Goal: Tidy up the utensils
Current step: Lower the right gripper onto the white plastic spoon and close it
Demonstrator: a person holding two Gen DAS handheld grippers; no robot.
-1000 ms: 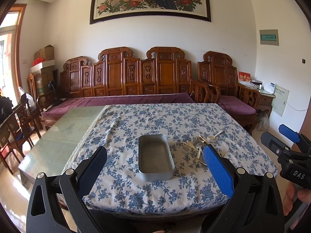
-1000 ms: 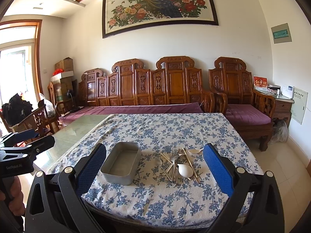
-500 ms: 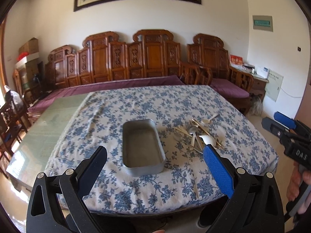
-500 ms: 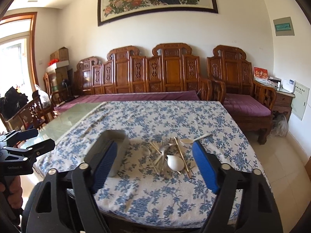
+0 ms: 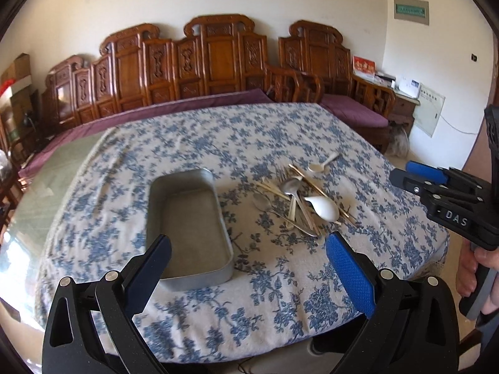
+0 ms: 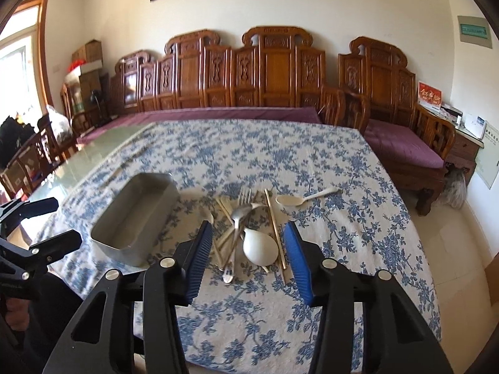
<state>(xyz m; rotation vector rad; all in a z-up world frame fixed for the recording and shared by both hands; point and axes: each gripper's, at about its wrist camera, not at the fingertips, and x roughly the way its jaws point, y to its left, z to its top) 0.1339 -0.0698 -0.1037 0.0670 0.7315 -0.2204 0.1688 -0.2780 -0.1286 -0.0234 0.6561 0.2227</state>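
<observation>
A grey metal tray (image 5: 190,221) (image 6: 137,215) lies empty on the blue-flowered tablecloth (image 5: 218,143) (image 6: 358,218). Right of it sits a loose pile of utensils (image 5: 296,199) (image 6: 246,224): metal forks and spoons, pale chopsticks, a large white spoon (image 5: 322,207) (image 6: 260,247) and a small white spoon (image 5: 321,165) (image 6: 296,199). My left gripper (image 5: 246,258) hangs open above the near end of the tray. My right gripper (image 6: 248,241) hovers over the near side of the pile, its jaws closing with nothing pressed between the pads; it also shows as the right gripper (image 5: 436,180) from the side.
Carved wooden benches with purple cushions (image 6: 402,146) stand behind and to the right of the table. A bare glass tabletop (image 5: 40,205) extends left of the cloth. A side cabinet (image 6: 467,143) stands at the far right, chairs at the far left.
Both grippers have come forward and down toward the table, so tray and utensils look larger. The right gripper's jaws have narrowed from wide open.
</observation>
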